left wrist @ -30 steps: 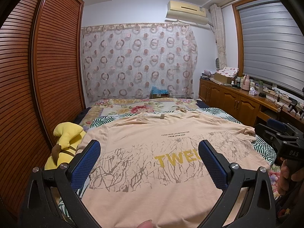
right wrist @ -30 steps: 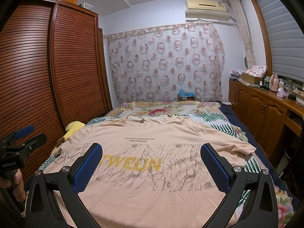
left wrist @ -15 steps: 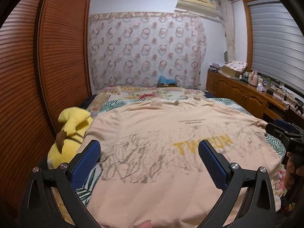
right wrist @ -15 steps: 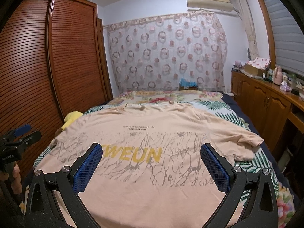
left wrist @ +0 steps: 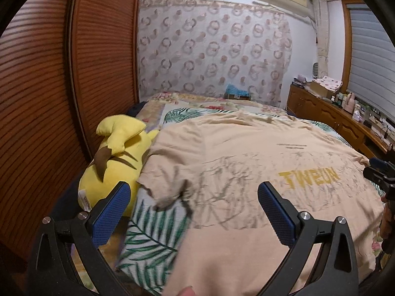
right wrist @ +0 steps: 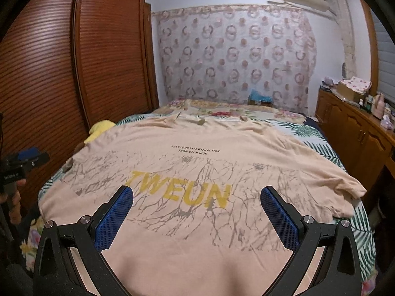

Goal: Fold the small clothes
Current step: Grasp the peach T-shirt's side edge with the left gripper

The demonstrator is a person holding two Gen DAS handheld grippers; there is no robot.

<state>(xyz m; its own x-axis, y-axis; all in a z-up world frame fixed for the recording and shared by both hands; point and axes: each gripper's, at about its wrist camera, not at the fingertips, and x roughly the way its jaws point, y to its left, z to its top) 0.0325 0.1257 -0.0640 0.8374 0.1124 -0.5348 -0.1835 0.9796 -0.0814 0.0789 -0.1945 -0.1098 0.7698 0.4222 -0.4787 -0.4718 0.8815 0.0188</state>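
A bedroom with a bed [right wrist: 318,135] covered in a leaf-and-flower print sheet fills both views. A wardrobe [right wrist: 108,49] with slatted wooden doors runs along one side, a patterned curtain [right wrist: 234,54] hangs at the far end, and a low wooden cabinet [right wrist: 353,133] crowded with small items stands along the other side.

A large peach T-shirt [right wrist: 197,172] lies spread face up across the bed, its collar toward the curtain and its hem toward the cameras. Yellow letters and grey branching lines are printed on the chest. Both short sleeves lie out to the sides; the sleeve [left wrist: 167,187] on the wardrobe side looks slightly crumpled at its end, with the sheet showing just below it. A yellow plush toy [left wrist: 116,162] lies between the shirt and the wardrobe, touching the shirt's shoulder edge.

The left gripper [left wrist: 195,212] hovers over the wardrobe-side sleeve and side seam, its blue-padded jaws spread wide and holding nothing. The right gripper [right wrist: 197,214] hovers over the lower middle of the shirt, jaws likewise wide apart and empty.

No fold is visible yet. The shirt appears laid out ready, so the folding itself seems wholly ahead: sleeves and sides turned in, then the length doubled over. The left gripper seems best placed to start at the near sleeve.
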